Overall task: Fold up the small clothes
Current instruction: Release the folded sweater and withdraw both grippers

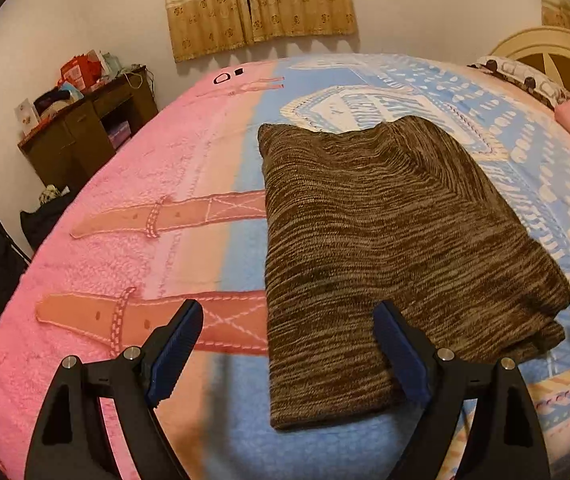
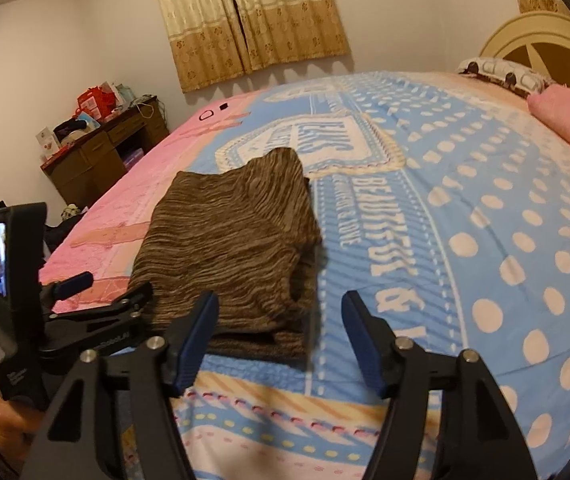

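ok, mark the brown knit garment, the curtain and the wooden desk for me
brown knit garment (image 1: 385, 248): left wrist view, middle of the folded top layer.
curtain (image 2: 253, 20): right wrist view, centre near the panel seam.
wooden desk (image 1: 81, 136): left wrist view, front drawer face.

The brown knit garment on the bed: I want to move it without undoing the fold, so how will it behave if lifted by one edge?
The brown knit garment is probably floppy: its stacked layers sag at the edges, so it would likely droop and unfold. Its fuzzy knit on the fleecy blanket suggests it would drag rather than slide.
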`<move>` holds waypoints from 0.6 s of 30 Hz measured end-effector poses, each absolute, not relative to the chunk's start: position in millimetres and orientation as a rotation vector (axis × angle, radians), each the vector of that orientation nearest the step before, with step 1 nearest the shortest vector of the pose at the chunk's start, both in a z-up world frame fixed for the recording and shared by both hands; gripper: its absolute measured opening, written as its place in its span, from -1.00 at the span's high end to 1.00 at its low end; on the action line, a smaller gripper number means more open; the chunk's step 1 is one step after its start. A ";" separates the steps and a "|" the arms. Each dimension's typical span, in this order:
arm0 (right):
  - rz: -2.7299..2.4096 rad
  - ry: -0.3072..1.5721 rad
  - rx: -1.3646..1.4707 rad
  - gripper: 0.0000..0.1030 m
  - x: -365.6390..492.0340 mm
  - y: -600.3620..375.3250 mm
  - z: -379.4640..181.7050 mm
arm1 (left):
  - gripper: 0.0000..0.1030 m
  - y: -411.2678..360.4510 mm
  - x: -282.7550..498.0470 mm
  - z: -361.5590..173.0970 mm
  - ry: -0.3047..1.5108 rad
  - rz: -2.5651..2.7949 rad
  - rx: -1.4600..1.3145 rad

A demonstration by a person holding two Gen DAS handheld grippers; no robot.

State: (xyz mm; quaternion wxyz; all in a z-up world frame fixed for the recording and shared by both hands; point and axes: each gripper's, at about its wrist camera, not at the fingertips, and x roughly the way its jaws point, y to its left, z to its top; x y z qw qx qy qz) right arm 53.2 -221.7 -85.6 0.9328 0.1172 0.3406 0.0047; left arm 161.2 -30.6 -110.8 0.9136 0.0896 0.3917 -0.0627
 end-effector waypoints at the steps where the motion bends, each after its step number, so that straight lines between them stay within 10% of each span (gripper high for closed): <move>1: 0.009 0.698 0.240 -0.30 54.6 -222.9 -86.5 | -0.70 -31.0 161.7 -111.7 0.809 -0.136 0.178; 18: 0.018 0.733 0.242 -0.37 71.9 -252.6 -102.5 | -0.70 -34.9 176.4 -120.9 0.887 -0.310 0.011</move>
